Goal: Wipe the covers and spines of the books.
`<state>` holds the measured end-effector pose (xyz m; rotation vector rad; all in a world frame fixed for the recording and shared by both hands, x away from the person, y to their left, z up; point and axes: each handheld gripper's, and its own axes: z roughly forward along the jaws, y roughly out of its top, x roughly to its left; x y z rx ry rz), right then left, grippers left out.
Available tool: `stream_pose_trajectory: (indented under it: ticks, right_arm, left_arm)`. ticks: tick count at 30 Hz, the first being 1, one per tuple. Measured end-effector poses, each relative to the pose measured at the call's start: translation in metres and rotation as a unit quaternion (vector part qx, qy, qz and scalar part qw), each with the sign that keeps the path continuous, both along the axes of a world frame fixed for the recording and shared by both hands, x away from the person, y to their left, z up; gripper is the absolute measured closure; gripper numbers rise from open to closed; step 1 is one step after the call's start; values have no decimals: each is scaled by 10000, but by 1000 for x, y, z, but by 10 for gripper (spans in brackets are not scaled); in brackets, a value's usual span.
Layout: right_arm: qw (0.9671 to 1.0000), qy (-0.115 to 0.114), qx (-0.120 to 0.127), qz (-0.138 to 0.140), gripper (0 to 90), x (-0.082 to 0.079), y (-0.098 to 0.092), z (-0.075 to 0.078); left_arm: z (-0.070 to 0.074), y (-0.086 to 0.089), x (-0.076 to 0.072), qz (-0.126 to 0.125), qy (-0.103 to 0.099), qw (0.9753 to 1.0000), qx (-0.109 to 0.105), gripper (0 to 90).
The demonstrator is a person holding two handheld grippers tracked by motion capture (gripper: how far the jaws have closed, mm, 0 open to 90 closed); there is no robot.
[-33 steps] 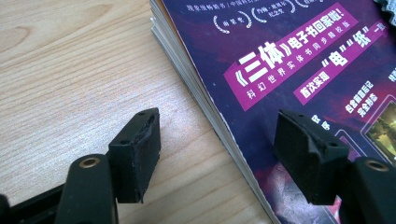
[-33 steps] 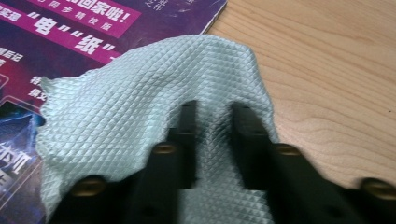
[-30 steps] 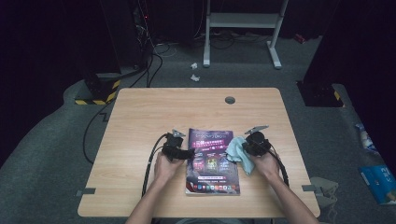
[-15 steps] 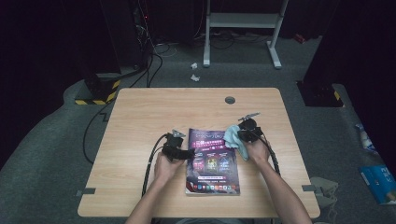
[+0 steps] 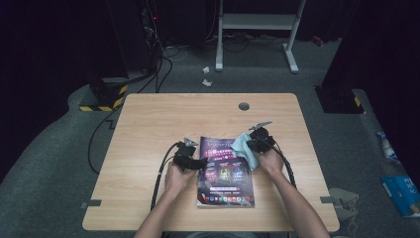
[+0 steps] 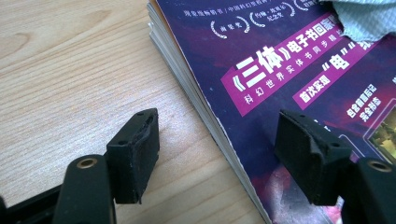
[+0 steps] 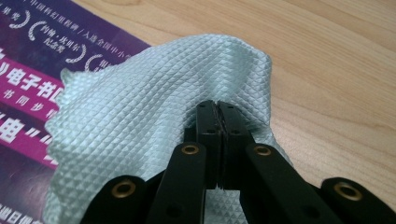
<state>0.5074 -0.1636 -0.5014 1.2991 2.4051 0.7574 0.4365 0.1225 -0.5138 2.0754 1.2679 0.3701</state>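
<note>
In the high view, a purple-covered book (image 5: 225, 171) is lying flat near the front middle of the wooden table (image 5: 148, 124). The left gripper (image 5: 198, 162) is resting at the book's 9 o'clock edge, while the right gripper (image 5: 253, 144) is sitting at its 1 o'clock corner with a pale blue-green cloth (image 5: 243, 148) bunched under it and draping over that corner.

In the left gripper view, the jaws are standing wide apart, straddling the book's (image 6: 299, 84) page edge: one pad is hovering over bare table (image 6: 70, 79), the other over the cover. The cover is showing glossy dark purple with a magenta banner and white Chinese lettering, the stacked pages looking cream. A corner of the cloth (image 6: 369, 18) is peeking in at 1 o'clock.

In the right gripper view, the jaws are pressing together, clamped on a fold of the cloth (image 7: 154, 102). Its weave is showing a fine diamond texture, and it is spreading over the book's (image 7: 32, 70) corner at 10 o'clock and onto the table (image 7: 336, 70) at 2 o'clock.
</note>
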Motion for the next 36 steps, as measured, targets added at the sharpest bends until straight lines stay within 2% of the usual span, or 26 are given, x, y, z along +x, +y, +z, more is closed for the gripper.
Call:
stream_pose_trajectory:
  ticks: [4, 7, 9, 17, 21, 24, 36]
  right_arm:
    - [9999, -6, 39, 125, 887, -14, -3, 0]
    - [9997, -25, -40, 252, 887, -25, -4, 0]
    - [9997, -3, -60, 241, 887, -26, -3, 1]
    - [9998, 26, 6, -200, 886, 10, 5, 0]
    - [9998, 19, -7, -218, 887, 17, 9, 0]
    - [9999, 18, -8, -132, 887, 11, 7, 0]
    - [9998, -9, -23, 208, 886, -34, -2, 0]
  left_arm:
    - [0, -1, 0, 20, -12, 10000, 24, 307]
    - [0, 0, 0, 7, -2, 10000, 34, 307]
    - [0, 0, 0, -1, -4, 10000, 27, 307]
    - [0, 0, 0, 6, -6, 10000, 17, 309]
    - [0, 0, 0, 22, -1, 10000, 31, 309]
    - [0, -1, 0, 51, -1, 10000, 56, 309]
    - [1, -2, -1, 95, 16, 9999, 83, 309]
